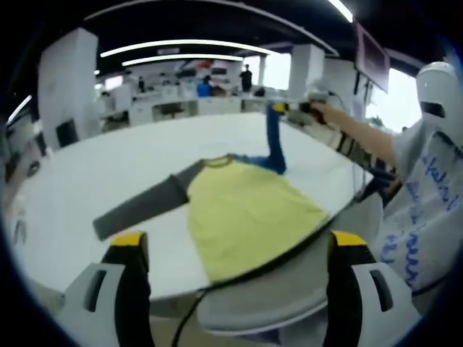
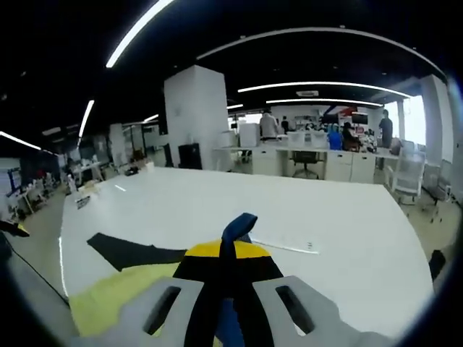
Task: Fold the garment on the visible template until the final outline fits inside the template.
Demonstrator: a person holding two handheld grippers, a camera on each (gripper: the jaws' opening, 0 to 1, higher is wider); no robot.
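Left gripper view takes in the white desk (image 1: 87,181), where the yellow garment (image 1: 246,213) lies flat, its grey sleeve (image 1: 141,206) spread outward. Its blue sleeve (image 1: 273,137) is pinched shut in the right gripper (image 1: 289,108) and lifted, presumably for folding inward. Jaws spread wide, the left gripper (image 1: 235,249) holds nothing.
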